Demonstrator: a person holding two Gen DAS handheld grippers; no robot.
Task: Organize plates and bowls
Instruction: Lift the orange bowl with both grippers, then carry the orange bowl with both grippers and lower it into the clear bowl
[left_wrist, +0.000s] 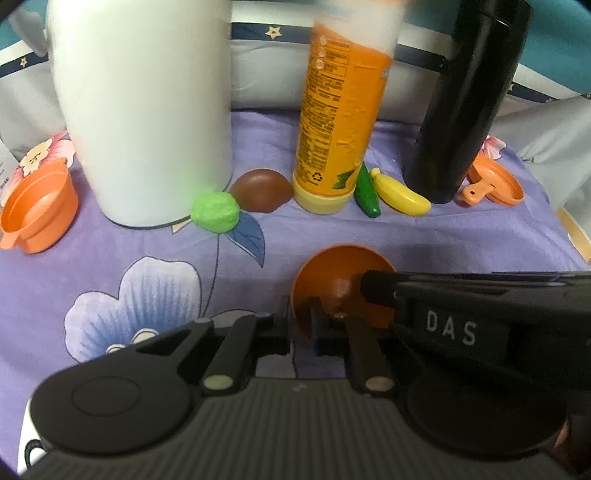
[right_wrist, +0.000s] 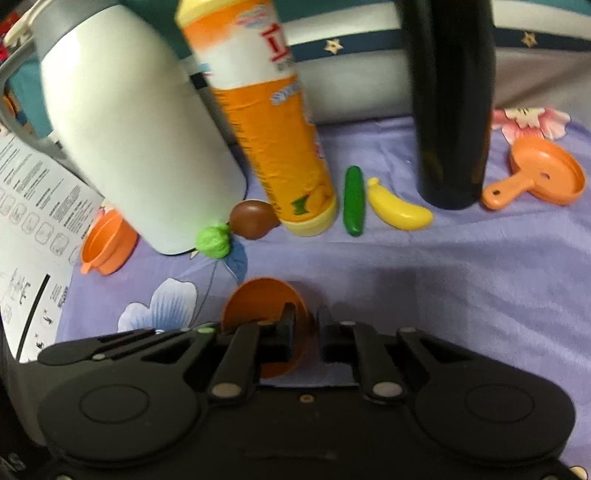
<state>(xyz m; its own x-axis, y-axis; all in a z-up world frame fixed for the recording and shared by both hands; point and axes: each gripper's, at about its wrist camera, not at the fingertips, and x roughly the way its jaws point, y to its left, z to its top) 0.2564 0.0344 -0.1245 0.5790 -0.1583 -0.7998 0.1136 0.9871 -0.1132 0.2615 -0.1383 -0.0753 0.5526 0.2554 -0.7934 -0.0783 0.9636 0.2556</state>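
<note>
Orange bowl (right_wrist: 262, 302): tipped up on its edge above the purple flowered sheet (left_wrist: 443, 236), near the front, open side facing left and away in the right wrist view.
Right claw (right_wrist: 304, 332): narrow, pinching the bowl's rim, one finger inside and one outside; that rim grip is probably why the bowl hangs tilted rather than level.
Left claw (left_wrist: 325, 321): narrow too, its fingers at the near rim of the same bowl; whether the pads truly press on it I cannot tell.
Handled orange bowl (left_wrist: 37, 210): sits upright at far left, beside the white flask (left_wrist: 147, 110), a likely nesting spot.
Orange lid-like plate (left_wrist: 495, 181): lies flat at far right, by the black bottle (left_wrist: 465, 103).
Clutter: orange bottle (left_wrist: 332, 122), toy banana (left_wrist: 400, 192), cucumber (left_wrist: 365, 195), brown and green toys line the back, so the front stays free for handling.
</note>
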